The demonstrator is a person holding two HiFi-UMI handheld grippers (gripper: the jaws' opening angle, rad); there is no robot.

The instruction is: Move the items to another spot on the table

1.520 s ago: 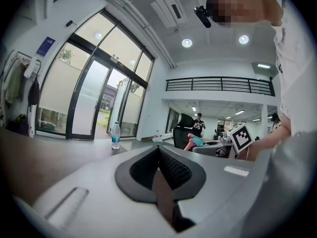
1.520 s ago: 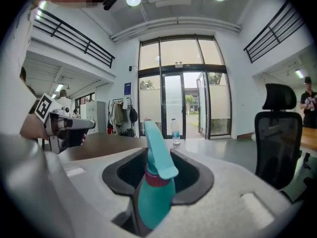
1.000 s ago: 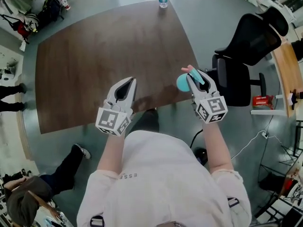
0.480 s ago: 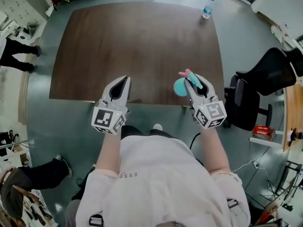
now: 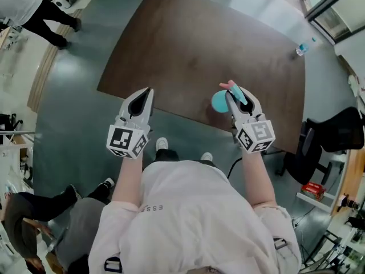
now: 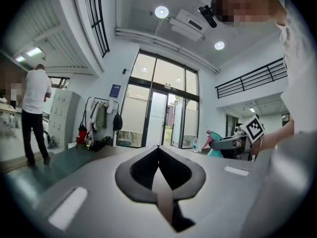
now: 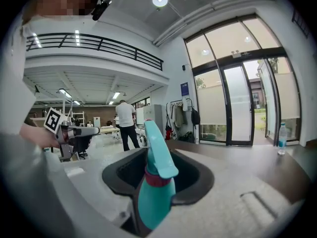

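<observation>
A teal spray bottle with a pink collar hangs over the near edge of the brown table. My right gripper is shut on it. In the right gripper view the spray bottle stands between the jaws, its nozzle pointing up and forward. My left gripper is held off the table's near edge, shut with nothing in it. In the left gripper view its tips meet, and the spray bottle shows at the right.
A clear water bottle stands at the table's far right corner, and the right gripper view shows that water bottle too. A black office chair stands right of the table. One person stands far left, another near left.
The head view has swung, so the table now lies slanted and the water bottle sits farther right. Both grippers keep their places in front of the body, with the spray bottle still held.
</observation>
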